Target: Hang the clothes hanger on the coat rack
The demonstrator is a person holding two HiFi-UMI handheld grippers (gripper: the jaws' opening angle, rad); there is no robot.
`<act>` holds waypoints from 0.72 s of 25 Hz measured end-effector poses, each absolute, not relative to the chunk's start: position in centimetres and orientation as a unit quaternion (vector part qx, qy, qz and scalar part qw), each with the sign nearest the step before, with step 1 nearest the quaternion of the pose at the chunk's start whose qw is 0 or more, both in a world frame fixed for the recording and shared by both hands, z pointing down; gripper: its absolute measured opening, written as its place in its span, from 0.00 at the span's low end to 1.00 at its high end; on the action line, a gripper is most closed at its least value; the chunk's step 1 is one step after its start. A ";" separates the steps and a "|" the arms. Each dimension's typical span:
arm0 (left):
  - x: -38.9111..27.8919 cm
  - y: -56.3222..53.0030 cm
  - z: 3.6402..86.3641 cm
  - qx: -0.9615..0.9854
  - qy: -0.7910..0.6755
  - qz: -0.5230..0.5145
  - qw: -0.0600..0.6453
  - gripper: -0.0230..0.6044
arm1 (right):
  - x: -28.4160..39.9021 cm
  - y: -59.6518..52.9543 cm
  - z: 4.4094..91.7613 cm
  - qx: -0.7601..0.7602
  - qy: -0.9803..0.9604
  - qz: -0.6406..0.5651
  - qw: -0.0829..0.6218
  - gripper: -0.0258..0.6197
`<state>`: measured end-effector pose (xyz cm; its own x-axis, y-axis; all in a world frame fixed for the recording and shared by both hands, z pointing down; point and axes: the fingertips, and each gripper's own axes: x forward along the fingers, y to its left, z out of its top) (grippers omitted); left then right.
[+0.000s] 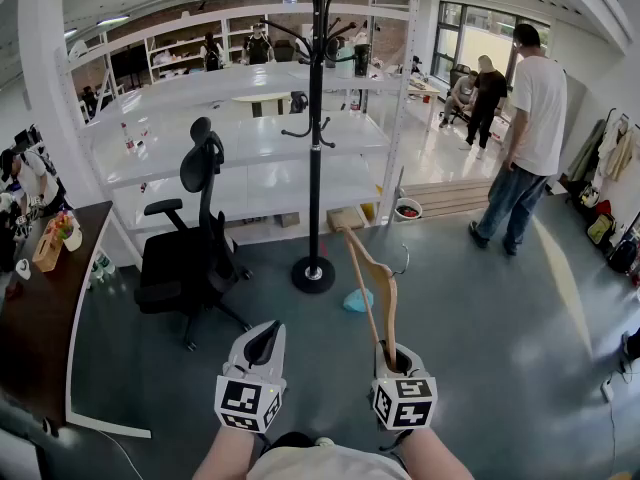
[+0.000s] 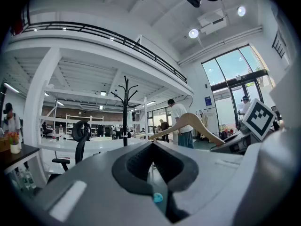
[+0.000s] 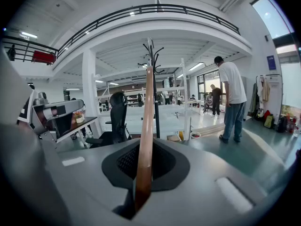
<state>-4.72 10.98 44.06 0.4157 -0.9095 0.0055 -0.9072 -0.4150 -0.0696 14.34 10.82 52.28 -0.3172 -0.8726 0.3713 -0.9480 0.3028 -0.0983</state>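
Wooden, light-brown clothes hanger [image 1: 388, 303] rises from my right gripper [image 1: 392, 353], whose jaws pinch the tip of one arm. My left gripper [image 1: 262, 343] is closed on nothing. The tall black metal coat rack [image 1: 316, 148] stands well apart, ahead of me. Gripped this far from its hook, the hanger may swivel and miss a peg. I count one hanger, one rack and two grippers.

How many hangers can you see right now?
1: a wooden hanger clamped in the right gripper, short of the coat rack. Clothes hanging at far right may hide more.
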 end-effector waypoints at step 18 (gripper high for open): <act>-4.2 9.7 44.7 -0.839 0.542 -0.024 0.023 0.04 | 14.8 9.9 53.5 0.567 -0.797 0.167 0.125 0.10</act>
<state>-4.19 9.75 44.68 0.4105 -0.9117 0.0152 -0.9095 -0.4106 -0.0647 14.85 9.90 53.50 -0.3264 -0.8615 0.3890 -0.9452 0.3017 -0.1249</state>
